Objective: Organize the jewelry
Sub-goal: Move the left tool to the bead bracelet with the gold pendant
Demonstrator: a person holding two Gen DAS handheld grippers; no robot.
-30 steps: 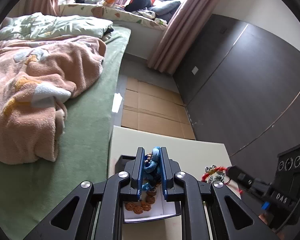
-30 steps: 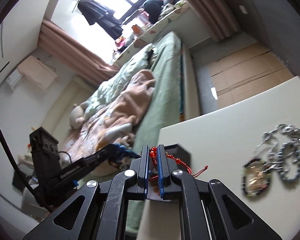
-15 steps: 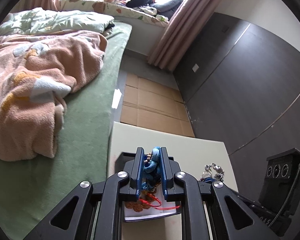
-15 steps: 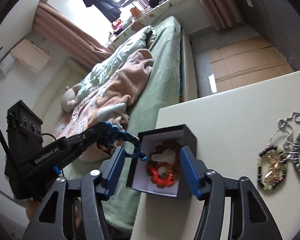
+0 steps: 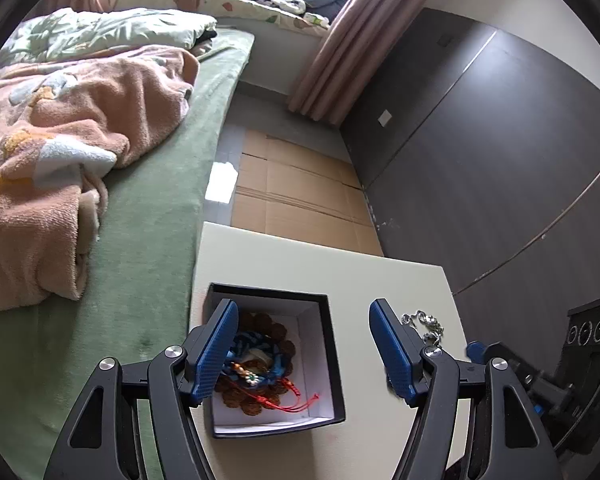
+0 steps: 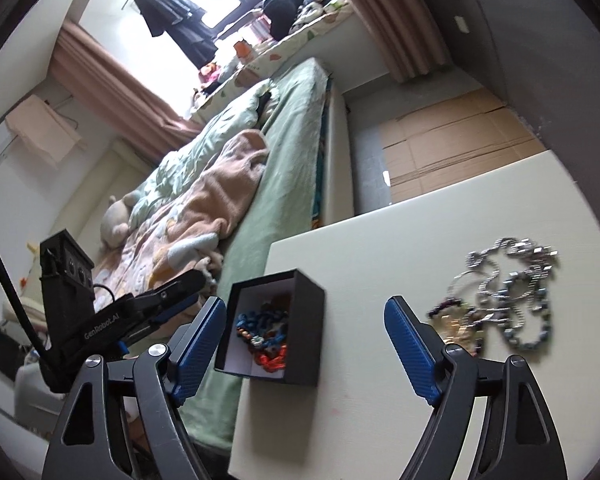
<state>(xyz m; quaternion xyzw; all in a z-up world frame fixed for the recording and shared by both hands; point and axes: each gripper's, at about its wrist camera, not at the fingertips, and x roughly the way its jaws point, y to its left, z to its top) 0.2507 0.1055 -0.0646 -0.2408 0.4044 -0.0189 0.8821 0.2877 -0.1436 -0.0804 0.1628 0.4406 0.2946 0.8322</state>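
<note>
Jewelry point(image 5: 256, 372) tangled blue, red, brown, heaped in black box point(image 5: 328, 360)

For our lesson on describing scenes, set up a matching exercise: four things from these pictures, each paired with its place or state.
Things:
1. blue bracelet
2. silver chains
3. box
4. left tool

Places or states:
A. loose on the table, right of the box
B. open, empty
C. inside the box
D. near the table's left edge

Pairs: 1-C, 2-A, 3-D, 4-B
</note>
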